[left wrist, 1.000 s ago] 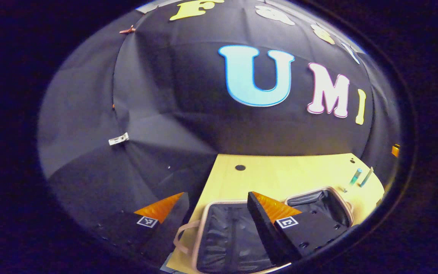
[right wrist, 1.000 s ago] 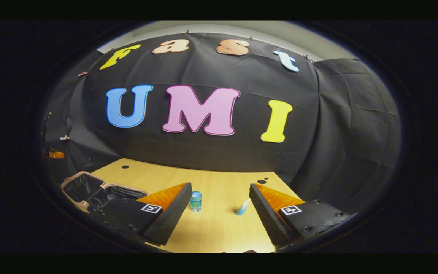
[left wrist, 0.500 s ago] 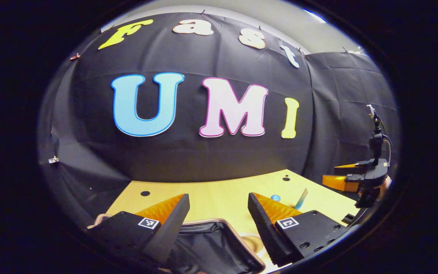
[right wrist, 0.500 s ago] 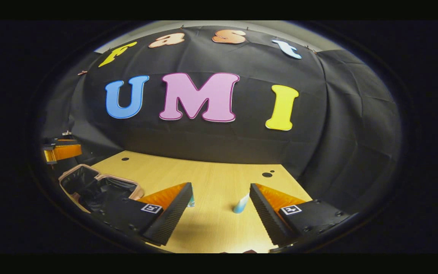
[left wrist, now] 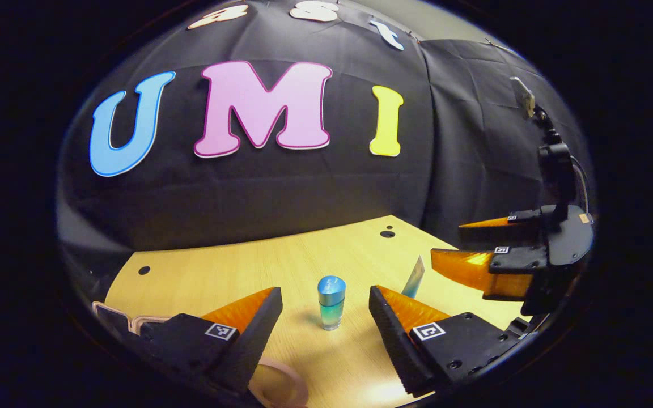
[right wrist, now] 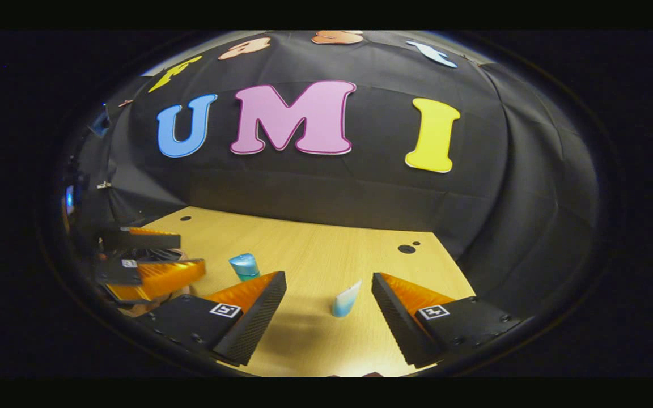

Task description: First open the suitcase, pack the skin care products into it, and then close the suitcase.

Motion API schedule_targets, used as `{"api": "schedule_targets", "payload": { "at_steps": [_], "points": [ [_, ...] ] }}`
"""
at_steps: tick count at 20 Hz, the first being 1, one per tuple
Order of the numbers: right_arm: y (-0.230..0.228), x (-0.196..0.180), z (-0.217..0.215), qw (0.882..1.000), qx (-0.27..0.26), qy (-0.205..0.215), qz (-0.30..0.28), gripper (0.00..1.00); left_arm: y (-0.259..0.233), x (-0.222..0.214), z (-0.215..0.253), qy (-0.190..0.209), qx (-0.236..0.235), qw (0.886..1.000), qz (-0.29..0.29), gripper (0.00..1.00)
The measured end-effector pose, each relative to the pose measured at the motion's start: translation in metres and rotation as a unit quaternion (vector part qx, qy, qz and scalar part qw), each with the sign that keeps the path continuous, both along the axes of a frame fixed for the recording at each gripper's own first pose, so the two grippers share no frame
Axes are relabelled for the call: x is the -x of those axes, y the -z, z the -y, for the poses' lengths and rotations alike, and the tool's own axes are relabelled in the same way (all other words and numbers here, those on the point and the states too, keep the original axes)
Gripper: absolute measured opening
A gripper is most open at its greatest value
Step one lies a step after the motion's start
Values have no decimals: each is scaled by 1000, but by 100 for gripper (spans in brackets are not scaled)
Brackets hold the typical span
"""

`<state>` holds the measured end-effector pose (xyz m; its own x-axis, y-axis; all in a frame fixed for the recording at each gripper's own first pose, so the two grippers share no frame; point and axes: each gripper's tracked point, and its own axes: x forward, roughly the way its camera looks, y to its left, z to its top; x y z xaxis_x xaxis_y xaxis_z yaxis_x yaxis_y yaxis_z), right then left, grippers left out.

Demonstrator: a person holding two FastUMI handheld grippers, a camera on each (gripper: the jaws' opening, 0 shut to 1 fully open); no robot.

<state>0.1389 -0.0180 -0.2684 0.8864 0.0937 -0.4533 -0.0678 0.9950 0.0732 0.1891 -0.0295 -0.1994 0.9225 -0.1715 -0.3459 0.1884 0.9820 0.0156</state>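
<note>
suitcase: only a sliver at the bottom left of the left gripper view, a pinkish rim (left wrist: 112, 313) and what looks like a loop handle (left wrist: 281, 381) low down. It's mostly behind the left gripper's own finger, so hard to say more.

left gripper (left wrist: 325, 300): fingers spread wide, nothing between the pads. It hangs over the table just short of the bottle. In the right gripper view it's at the far left (right wrist: 182, 256), jaws apart there too, and it blocks whatever lies behind it.

bottle (left wrist: 331, 302): small blue one with a rounded cap, standing upright on the table, dead centre between the left gripper's fingers but a bit ahead of them, not touched. In the right gripper view (right wrist: 245, 266) it sits just beside the left gripper's tips and partly behind the right gripper's own left finger.

table (left wrist: 236, 266): light wood, a few dark round holes near the back edge.

tube (right wrist: 346, 299): pale blue, standing a little tilted, between the right gripper's fingers and ahead of them, untouched. In the left gripper view (left wrist: 414, 277) it pokes up behind the left gripper's right finger.

right gripper (right wrist: 329, 288): fingers wide apart, holding nothing. From the left gripper view (left wrist: 445, 242) it's off to the right with the tube near its tips.
</note>
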Motion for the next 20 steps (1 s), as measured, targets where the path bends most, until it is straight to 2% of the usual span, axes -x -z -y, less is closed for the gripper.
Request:
{"api": "schedule_targets", "payload": {
  "at_steps": [4,8,9,12,13,14,15,16,17,18,20],
  "points": [
    [23,-5,11,999,-3,-25,-24,97,62,-38,8,-11,1,998,-61,97],
    [40,-14,18,999,-6,-32,-40,96,97,-76,2,-24,-4,996,-81,97],
    [44,-16,18,998,-7,-35,-43,100,104,-83,5,-24,-9,996,-86,97],
    [59,-21,16,998,-6,-43,-55,93,125,-93,14,-4,-13,994,-109,97],
    [65,-23,16,997,-5,-44,-60,96,132,-94,19,6,-11,993,-121,97],
    [71,-25,16,997,-6,-45,-66,97,138,-95,14,-2,-23,991,-130,94],
    [78,-27,15,996,-7,-47,-72,94,148,-98,16,3,-23,990,-140,72],
    [84,-28,13,996,-10,-50,-79,97,147,-100,16,5,-24,990,-138,51],
    [91,-32,10,995,-16,-52,-85,97,143,-96,15,12,-22,990,-142,53],
    [100,-33,11,994,-20,-50,-95,97,146,-95,13,10,-22,989,-149,49],
    [123,-36,10,992,-23,-43,-117,97,148,-95,13,11,-24,988,-153,50]
  ]
}}
